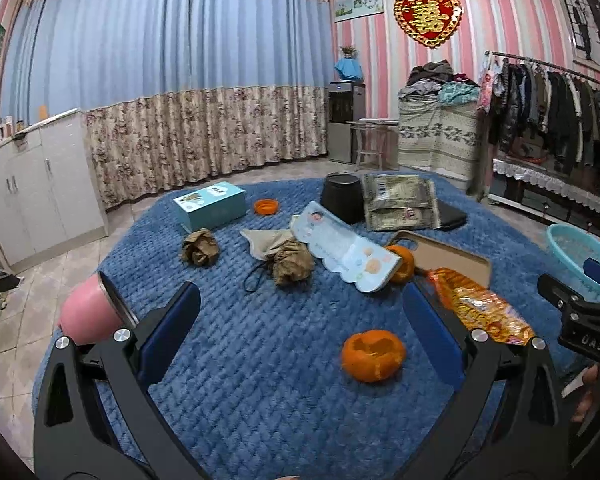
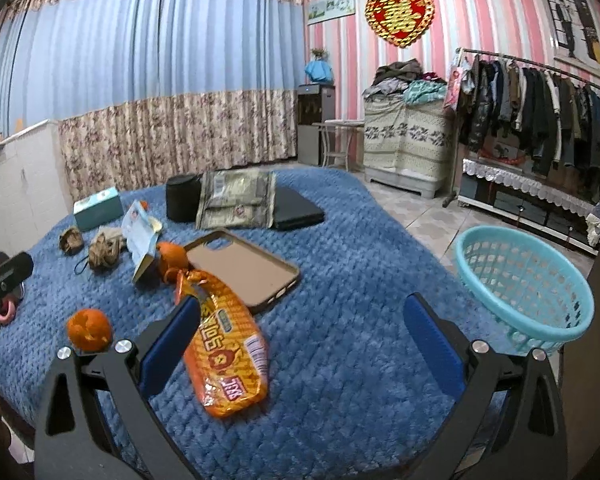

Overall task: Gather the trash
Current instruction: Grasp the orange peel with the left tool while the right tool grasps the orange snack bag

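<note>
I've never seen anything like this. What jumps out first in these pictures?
Bright orange litter on the blue quilted blanket: a hollowed orange peel near the open left gripper, and a shiny snack wrapper beside the open right gripper. A turquoise basket waits at the right edge.

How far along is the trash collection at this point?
Nothing looks collected: the turquoise basket appears empty. Nothing is in hand; the left gripper and right gripper are both open and empty. Still lying on the blue blanket: the orange snack wrapper, two orange peels and two crumpled brown paper wads.
</note>
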A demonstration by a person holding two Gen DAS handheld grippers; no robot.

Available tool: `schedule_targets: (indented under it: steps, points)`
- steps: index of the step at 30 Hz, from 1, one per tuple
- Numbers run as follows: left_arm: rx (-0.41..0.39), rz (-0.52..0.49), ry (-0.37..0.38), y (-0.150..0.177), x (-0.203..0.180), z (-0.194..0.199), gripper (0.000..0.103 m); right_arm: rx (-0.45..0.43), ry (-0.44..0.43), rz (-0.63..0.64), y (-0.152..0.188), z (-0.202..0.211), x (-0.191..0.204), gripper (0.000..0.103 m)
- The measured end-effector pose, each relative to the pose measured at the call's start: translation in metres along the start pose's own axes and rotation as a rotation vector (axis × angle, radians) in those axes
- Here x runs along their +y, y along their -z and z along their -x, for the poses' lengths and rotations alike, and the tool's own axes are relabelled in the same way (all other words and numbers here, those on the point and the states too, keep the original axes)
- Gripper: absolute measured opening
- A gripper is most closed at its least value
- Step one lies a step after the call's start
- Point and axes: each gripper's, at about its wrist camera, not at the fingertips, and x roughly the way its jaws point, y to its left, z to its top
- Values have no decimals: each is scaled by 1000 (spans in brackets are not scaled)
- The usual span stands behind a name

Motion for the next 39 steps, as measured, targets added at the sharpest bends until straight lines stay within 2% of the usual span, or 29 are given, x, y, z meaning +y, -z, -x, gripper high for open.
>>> schedule_targets:
  steps: [5,9,11,15,21,26,27,30,32,35,37,39]
  points:
    - [20,-9,-32,6,3,-10,98,68,-18,18,6,-15,6,99]
    - [73,5,2,13,4,-23,98,119,20,18,11,-24,2,99]
    - [91,7,37,16,1,-27,98,117,30,-6,11,-24,-4,99]
    - [83,-7,29,20,-9,-30,98,97,53,-39,9,-22,-13,99]
    - [159,-24,80,30,-23,-49,98,102,57,-59,10,-25,-19,99]
    - [178,-55,58,36,-31,-54,98,110,57,-57,11,-27,-18,99]
    - [197,-55,66,37,-32,-58,96,114,57,-55,12,-28,-18,99]
    - [254,-10,115,41,-31,-67,79,124,55,-52,13,-31,-17,99]
    - [272,10,149,43,-29,-70,72,130,50,-51,14,-33,-16,99]
    - [253,0,163,42,-31,-67,59,143,32,-52,16,-36,-15,99]
    - [246,-34,171,41,-36,-64,45,145,17,-52,18,-36,-14,99]
    - [234,-74,164,41,-42,-60,40,151,-7,-40,19,-37,-9,99]
